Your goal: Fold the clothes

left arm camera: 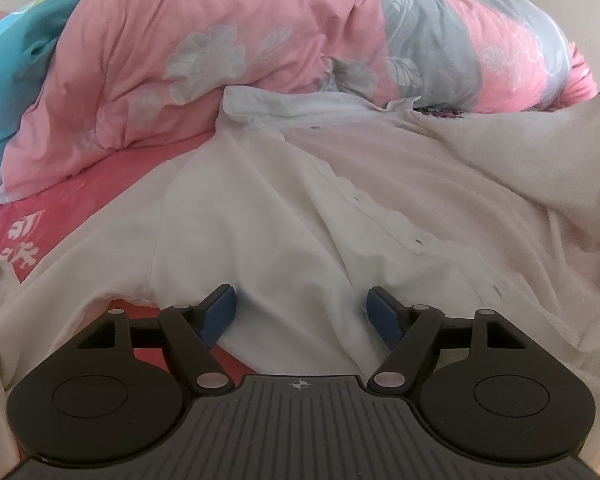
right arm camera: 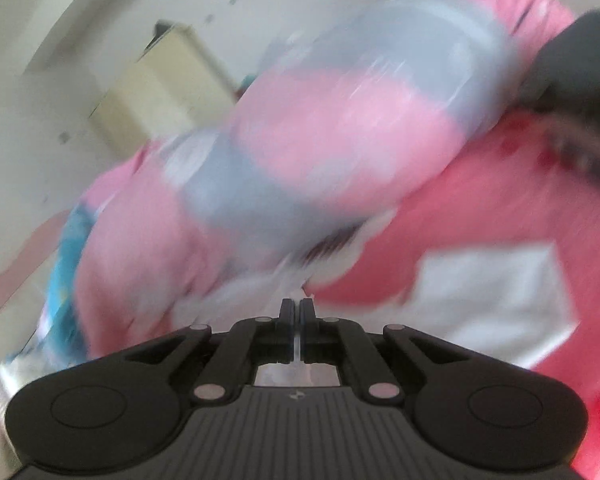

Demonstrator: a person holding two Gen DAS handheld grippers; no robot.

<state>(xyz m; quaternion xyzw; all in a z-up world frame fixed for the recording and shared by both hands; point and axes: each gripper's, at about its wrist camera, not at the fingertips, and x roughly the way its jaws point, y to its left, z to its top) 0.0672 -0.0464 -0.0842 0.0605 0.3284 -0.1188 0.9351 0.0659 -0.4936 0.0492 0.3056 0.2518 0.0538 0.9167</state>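
A white button-up shirt (left arm camera: 280, 220) lies front up on the red bed sheet (left arm camera: 80, 188), with its collar (left arm camera: 300, 106) at the far end and the button strip (left arm camera: 380, 216) running diagonally. My left gripper (left arm camera: 301, 300) hovers open just over the shirt's lower part, and cloth lies between its blue pads (left arm camera: 220, 312) without being pinched. At the right edge the shirt's fabric (left arm camera: 580, 152) rises up out of the picture. The right wrist view is badly blurred. My right gripper (right arm camera: 298, 304) is shut, with a thin white sliver of the shirt between its pads.
A bulky pink and grey flowered quilt (left arm camera: 180, 60) is heaped behind the shirt, seen too as the quilt (right arm camera: 320, 132). Blue bedding (left arm camera: 20, 48) lies at the far left. A cream cabinet (right arm camera: 152, 92) stands by the wall, and a dark object (right arm camera: 580, 60) lies on the red sheet (right arm camera: 480, 208).
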